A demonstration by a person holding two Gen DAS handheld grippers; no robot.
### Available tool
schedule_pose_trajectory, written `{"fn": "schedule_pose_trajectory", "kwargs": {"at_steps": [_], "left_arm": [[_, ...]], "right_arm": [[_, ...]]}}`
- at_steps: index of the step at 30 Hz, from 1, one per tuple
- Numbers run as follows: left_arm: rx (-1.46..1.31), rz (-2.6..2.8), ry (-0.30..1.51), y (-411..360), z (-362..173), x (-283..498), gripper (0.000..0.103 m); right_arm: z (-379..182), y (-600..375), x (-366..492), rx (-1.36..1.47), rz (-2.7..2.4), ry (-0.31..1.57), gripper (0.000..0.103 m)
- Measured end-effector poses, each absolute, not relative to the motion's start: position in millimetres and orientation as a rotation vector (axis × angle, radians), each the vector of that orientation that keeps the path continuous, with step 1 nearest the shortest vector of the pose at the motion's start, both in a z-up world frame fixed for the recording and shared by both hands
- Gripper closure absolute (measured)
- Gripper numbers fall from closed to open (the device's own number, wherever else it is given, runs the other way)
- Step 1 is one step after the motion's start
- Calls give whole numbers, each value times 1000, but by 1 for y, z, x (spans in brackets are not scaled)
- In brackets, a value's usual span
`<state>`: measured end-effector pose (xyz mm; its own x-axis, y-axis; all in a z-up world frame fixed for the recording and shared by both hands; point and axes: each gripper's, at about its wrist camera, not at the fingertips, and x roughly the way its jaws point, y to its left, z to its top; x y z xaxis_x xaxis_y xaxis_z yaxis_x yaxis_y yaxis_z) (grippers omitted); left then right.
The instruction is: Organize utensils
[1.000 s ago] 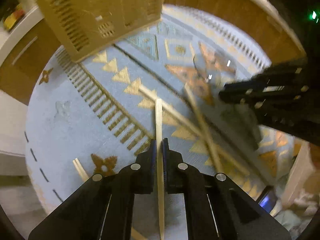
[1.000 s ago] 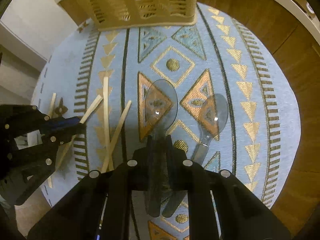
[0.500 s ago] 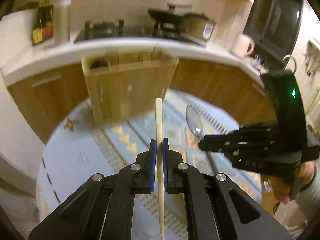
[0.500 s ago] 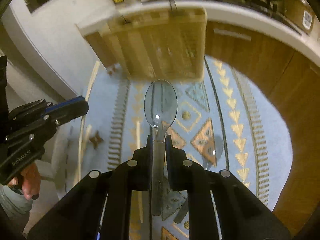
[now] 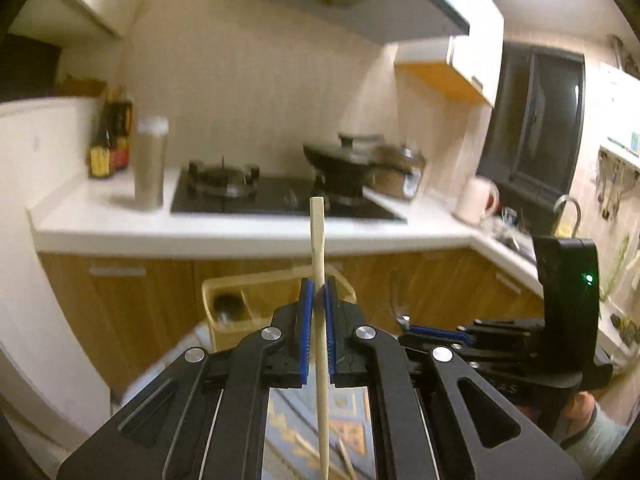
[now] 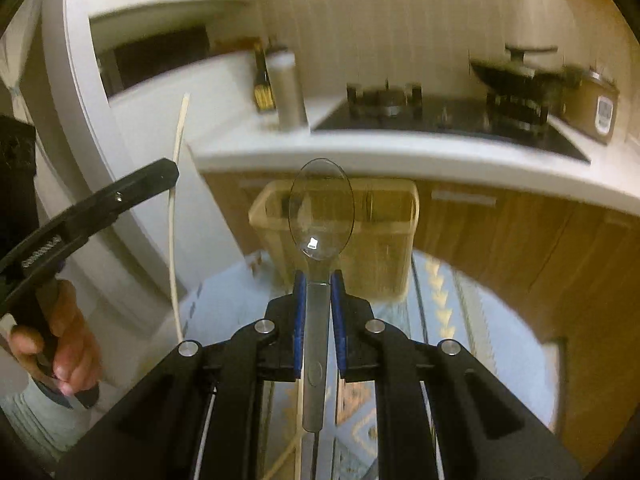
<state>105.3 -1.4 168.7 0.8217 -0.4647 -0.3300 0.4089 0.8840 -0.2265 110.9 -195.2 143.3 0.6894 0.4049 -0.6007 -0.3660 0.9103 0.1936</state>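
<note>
Left gripper (image 5: 317, 296): jaws clamped on a wooden chopstick (image 5: 318, 240), held upright above the patterned mat (image 5: 352, 436). Beige utensil basket (image 6: 384, 240): standing at the mat's far edge, before the wooden cabinets (image 6: 520, 236). Right gripper (image 6: 319, 292): pinching a clear plastic spoon (image 6: 321, 208) by its handle, bowl raised in front of the basket.

Open air is lying between my right gripper (image 6: 319, 280) and the basket (image 6: 384, 236) ahead. My left gripper (image 6: 160, 174) is crowding the left side, the cabinets (image 6: 520, 240) closing in behind.
</note>
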Motion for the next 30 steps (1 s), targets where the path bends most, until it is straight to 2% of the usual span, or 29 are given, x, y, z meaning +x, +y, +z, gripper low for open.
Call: {"fn": "schedule_pose_trajectory", "kwargs": {"at_steps": [8, 17, 30], "left_arm": [[-214, -357, 193, 13, 192, 125, 99], [-288, -293, 67, 29, 183, 170, 99], [-258, -222, 31, 25, 143, 211, 99]], "right_arm": [[188, -206, 134, 122, 383, 430, 93], [189, -204, 168, 96, 252, 213, 93], [133, -203, 231, 97, 185, 222, 93]]}}
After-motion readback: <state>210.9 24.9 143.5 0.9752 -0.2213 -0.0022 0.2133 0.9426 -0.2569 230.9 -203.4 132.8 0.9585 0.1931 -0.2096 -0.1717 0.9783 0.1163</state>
